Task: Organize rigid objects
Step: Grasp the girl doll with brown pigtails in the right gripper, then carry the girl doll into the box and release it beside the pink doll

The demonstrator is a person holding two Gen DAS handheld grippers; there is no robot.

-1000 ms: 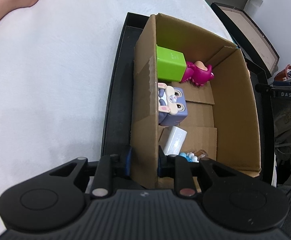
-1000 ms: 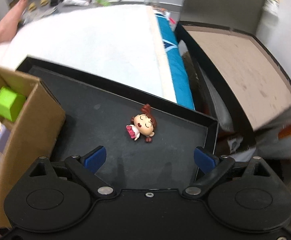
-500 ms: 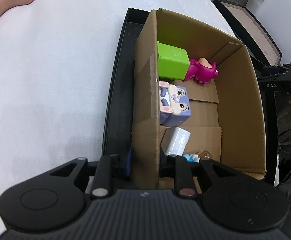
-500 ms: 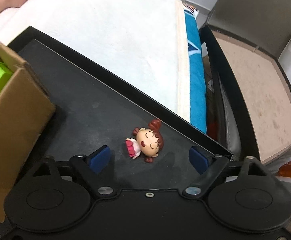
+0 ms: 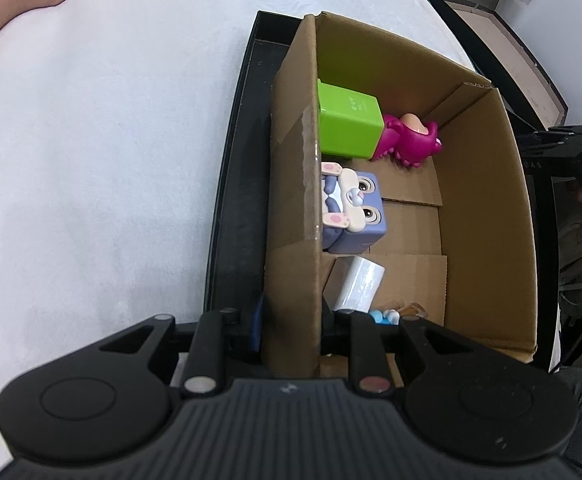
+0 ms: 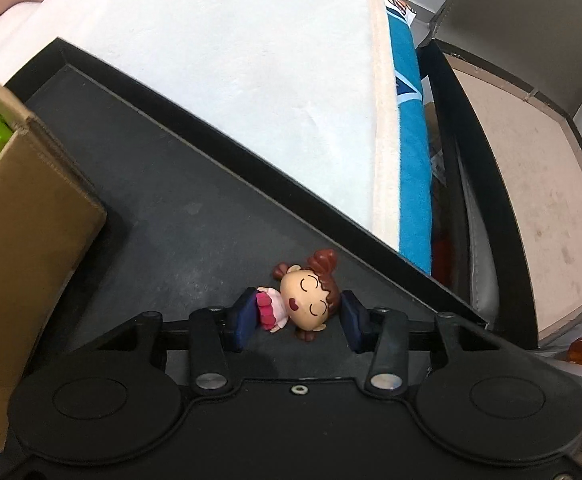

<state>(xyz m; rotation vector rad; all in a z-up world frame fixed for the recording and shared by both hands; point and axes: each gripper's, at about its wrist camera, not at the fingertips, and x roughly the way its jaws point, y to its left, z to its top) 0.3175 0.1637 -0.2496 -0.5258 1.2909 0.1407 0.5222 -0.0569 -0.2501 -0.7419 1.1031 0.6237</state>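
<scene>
Now the right gripper is closing around the doll, previously untouched.

Ahead of your tool: white plush cover over the desk | right of it: teal towel with a cream edge | farther right: open brown case, speckled tan lining, dark raised lid | upper right of your other tool: pale wall | light: even, indoor
</scene>
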